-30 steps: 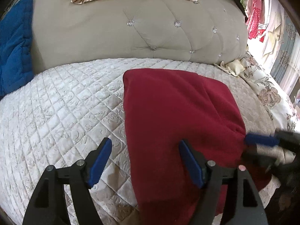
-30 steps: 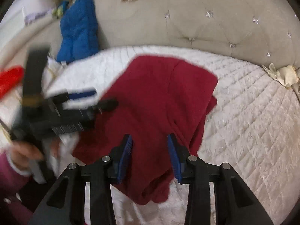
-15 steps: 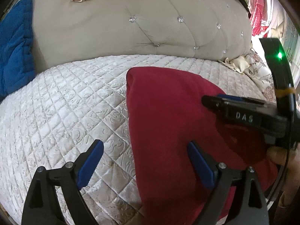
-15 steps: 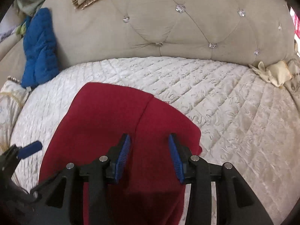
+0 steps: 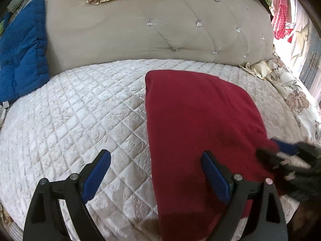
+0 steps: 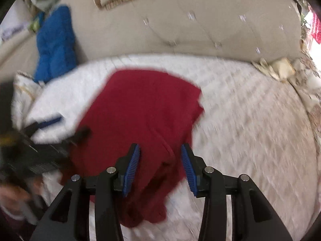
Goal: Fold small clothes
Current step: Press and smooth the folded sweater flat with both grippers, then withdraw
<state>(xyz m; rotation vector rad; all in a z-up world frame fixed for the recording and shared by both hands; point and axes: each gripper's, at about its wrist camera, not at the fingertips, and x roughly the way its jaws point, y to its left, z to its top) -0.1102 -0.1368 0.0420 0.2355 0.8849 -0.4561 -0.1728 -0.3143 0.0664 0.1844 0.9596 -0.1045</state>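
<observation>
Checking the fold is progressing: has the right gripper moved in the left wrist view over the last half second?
Yes. The right gripper has dropped from level with the red cloth's middle to its lower right edge, nearer the camera.

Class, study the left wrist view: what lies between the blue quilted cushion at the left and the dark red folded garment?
Only bare cream quilted bedspread lies between the blue quilted cushion and the dark red folded garment; the left wrist view shows it.

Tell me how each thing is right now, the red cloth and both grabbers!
red cloth: lying folded on the white quilt, bottom edge rumpled.
left gripper: open wide, straddling the cloth's left edge.
right gripper: open, over the cloth's bottom right part.
blue cushion: leaning on the headboard.
</observation>
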